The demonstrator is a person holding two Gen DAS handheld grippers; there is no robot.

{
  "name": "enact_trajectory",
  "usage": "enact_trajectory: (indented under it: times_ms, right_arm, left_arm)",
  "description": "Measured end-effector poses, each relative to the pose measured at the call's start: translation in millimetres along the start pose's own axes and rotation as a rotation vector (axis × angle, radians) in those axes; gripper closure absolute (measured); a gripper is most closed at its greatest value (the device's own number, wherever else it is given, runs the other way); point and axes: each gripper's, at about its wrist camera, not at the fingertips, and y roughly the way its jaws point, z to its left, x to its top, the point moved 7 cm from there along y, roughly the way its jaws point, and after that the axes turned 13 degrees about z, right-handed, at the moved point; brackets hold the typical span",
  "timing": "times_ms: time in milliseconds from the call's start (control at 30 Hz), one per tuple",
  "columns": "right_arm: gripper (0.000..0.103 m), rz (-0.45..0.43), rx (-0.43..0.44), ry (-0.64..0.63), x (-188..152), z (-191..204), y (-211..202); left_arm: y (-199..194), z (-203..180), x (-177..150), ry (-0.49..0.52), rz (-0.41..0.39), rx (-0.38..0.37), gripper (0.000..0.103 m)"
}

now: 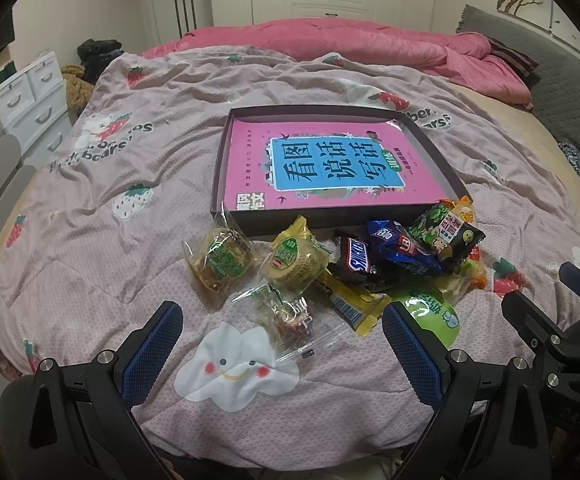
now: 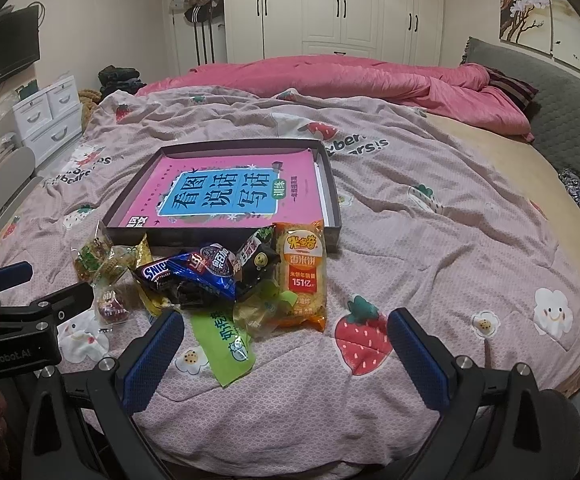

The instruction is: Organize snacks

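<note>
- On the bed's quilt [image 2: 430,240], the snack pile [image 1: 370,264] lies just in front of the shallow box [image 1: 446,160], which holds a pink book [image 1: 330,168]
- Left gripper [image 1: 279,330] hovers near a clear-wrapped sweet [image 1: 290,320], jaws spread and empty
- Right gripper [image 2: 285,338] hangs near the orange rice-cracker pack [image 2: 302,276], jaws spread
- Likely the opening step: nothing is sorted; next calls for lowering onto one packet

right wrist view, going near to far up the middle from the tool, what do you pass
right tool → green snack packet → blue snack packet → dark shallow box with the pink book inside → pink quilt → white wardrobe
</note>
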Motion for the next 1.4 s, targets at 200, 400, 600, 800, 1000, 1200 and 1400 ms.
enact_trajectory:
  times_ms: [200,400,600,800,1000,1200,1400]
  right_arm:
    - [0.001,0.006,0.004,0.002,2,-1,2]
    - [0.001,0.008,0.004,0.002,2,0,3]
    - [0.001,0.016,0.011,0.001,1,3,6]
    - [0.001,0.024,0.012,0.003,2,2,9]
    - [0.001,0.030,0.017,0.004,3,2,12]
    - [0.001,0.039,0.022,0.003,6,3,15]
    - [0.001,0.044,0.026,-0.007,9,6,20]
  left_arm:
    - [2,0,0,-0.003,0.007,-0.001,0.003]
    - [6,2,0,-0.012,0.016,-0.005,0.003]
    - [8,5,1,-0.016,0.024,-0.010,0.003]
    - [10,6,2,-0.021,0.033,-0.014,0.003]
    - [15,11,4,-0.034,0.042,-0.014,0.003]
    - [19,16,5,-0.046,0.051,-0.014,0.003]
    - [23,21,6,-0.061,0.059,-0.012,0.003]
